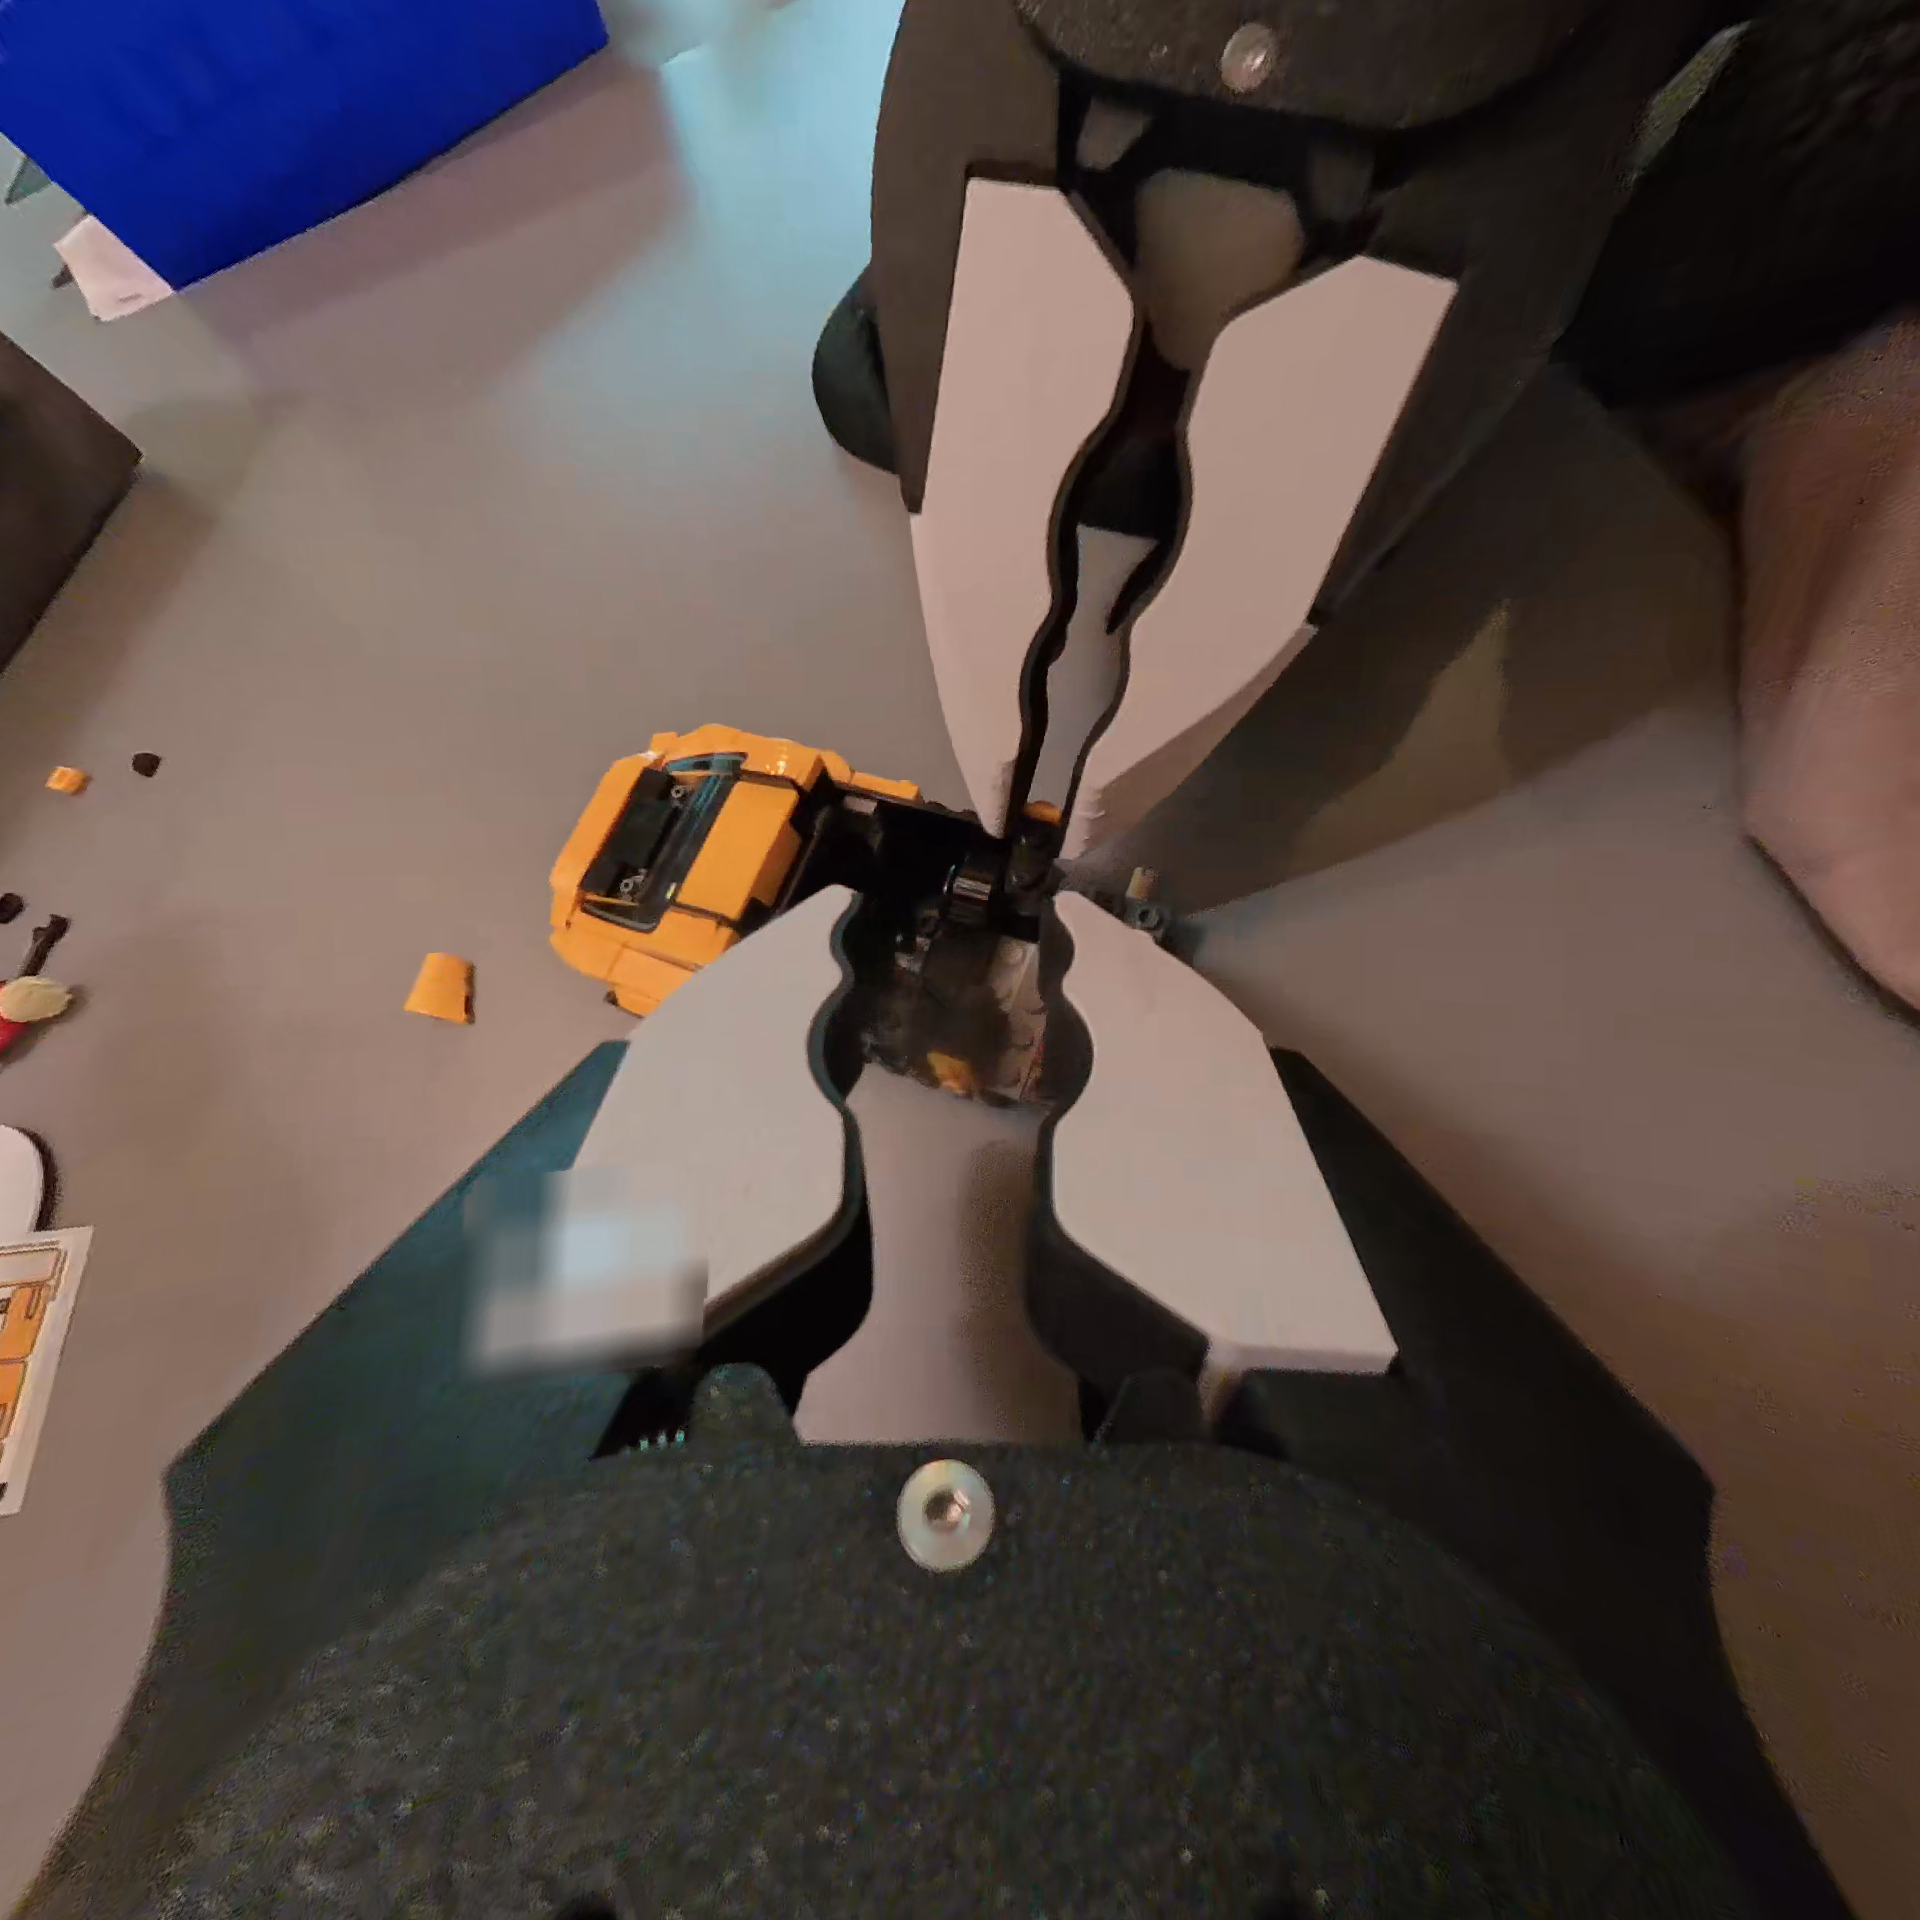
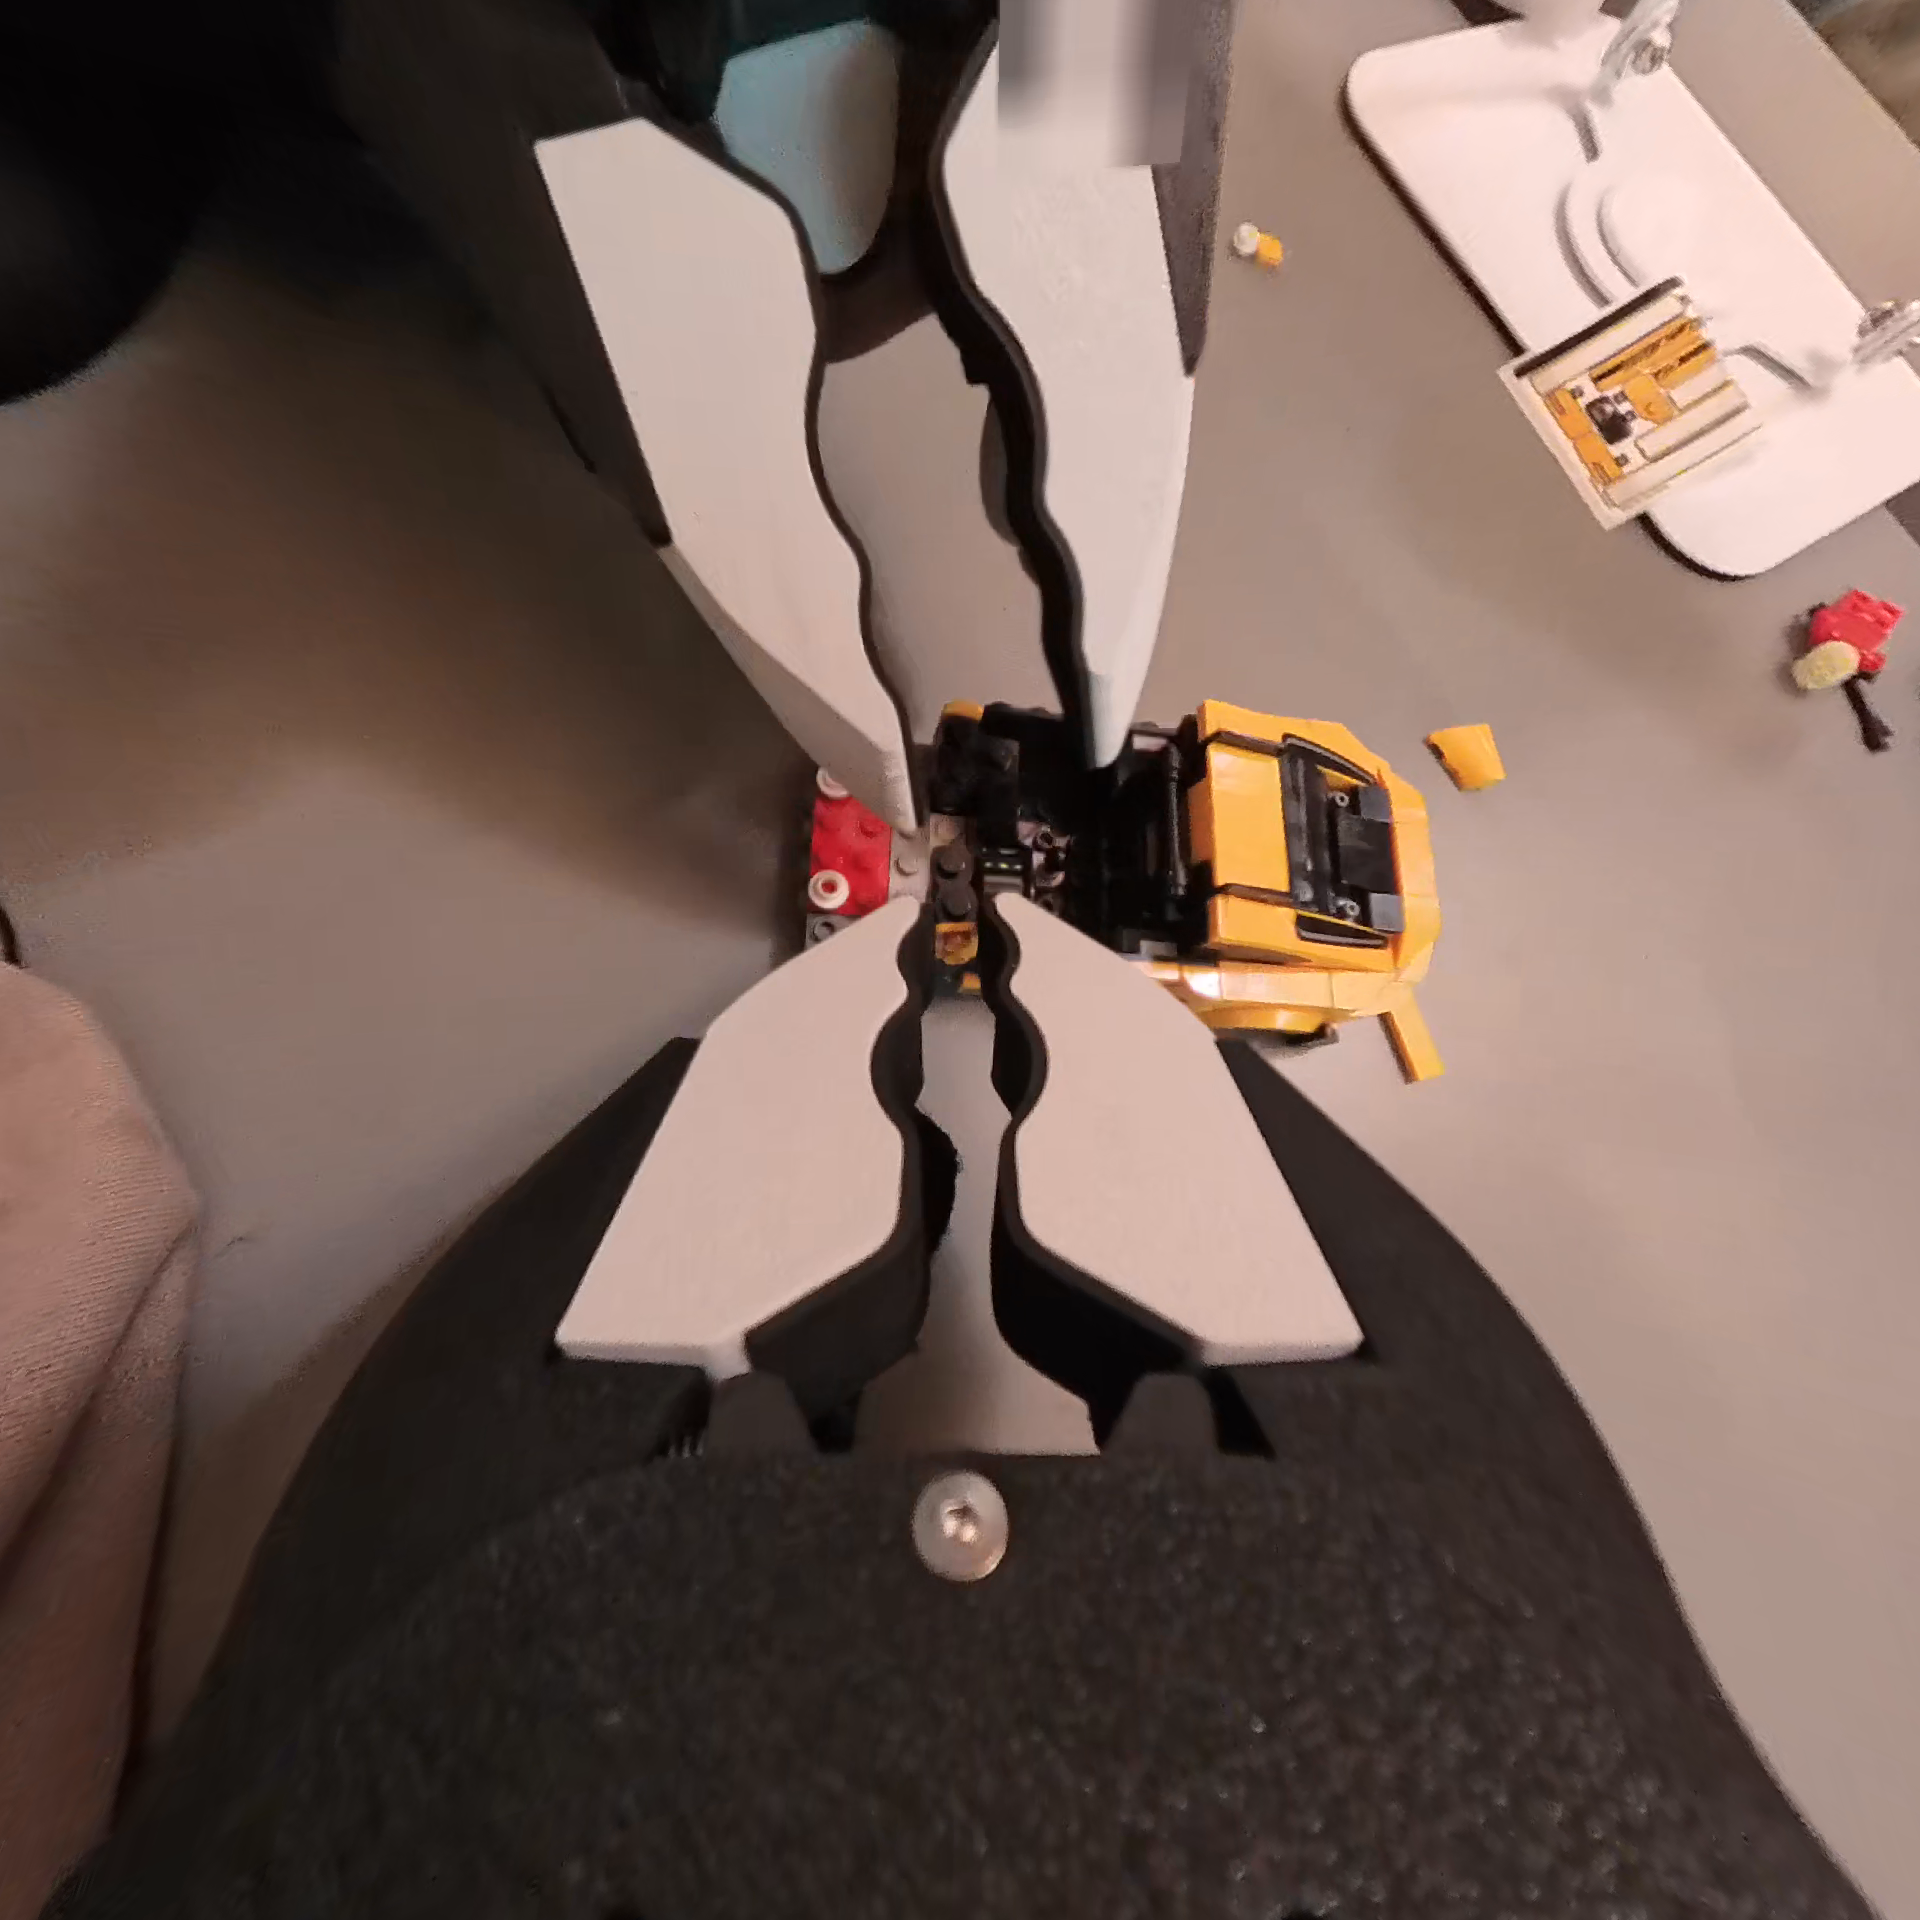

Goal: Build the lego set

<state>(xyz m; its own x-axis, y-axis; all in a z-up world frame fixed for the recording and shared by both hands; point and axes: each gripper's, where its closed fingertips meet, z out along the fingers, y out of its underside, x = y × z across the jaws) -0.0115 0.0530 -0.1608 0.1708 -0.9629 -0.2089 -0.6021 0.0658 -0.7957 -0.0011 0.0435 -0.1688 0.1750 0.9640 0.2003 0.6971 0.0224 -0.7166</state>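
Right wrist view: right gripper [image 2: 951,914] pinches a black stud strip [image 2: 951,883] on the yellow brick car [image 2: 1278,873]; left gripper [image 1: 951,914] straddles its black middle, jaws parted.

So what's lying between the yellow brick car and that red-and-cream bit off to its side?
One loose yellow-orange piece on the grey table, apart from both the car and the red-and-cream bit; otherwise bare. Clearest in the right wrist view.

No words or numbers can be read. Only drawn pictures are seen on the white and orange paper sheet [image 2: 1631,400].
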